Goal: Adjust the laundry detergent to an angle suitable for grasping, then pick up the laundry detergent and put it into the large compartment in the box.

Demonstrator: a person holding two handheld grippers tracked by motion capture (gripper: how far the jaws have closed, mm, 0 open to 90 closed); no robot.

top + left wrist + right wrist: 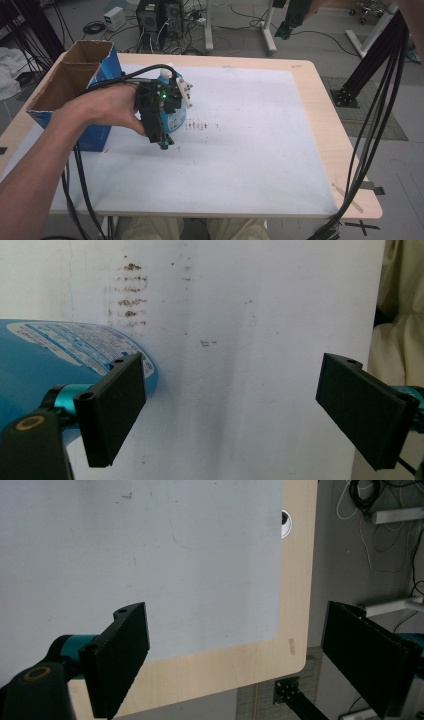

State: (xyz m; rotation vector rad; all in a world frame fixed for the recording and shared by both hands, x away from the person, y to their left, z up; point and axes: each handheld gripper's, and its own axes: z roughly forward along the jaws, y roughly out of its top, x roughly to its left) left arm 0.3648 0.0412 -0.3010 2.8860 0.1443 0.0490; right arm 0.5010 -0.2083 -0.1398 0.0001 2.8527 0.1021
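Blue bottle (60, 360) beside wide-open left gripper (230, 410), cardboard box (75, 85) in high view, right gripper (235, 660) wide open

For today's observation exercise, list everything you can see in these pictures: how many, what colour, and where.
Bottle: one, blue with white cap, standing on the mat beside the box.
Cardboard box: one, blue outside, brown inside, open, at the table's left edge.
Mat: one, white, stained, covering the table.
Table: one, light wood.
Left gripper: one, black, jaws open beside the bottle.
Right gripper: one, black, jaws open above the table's corner.
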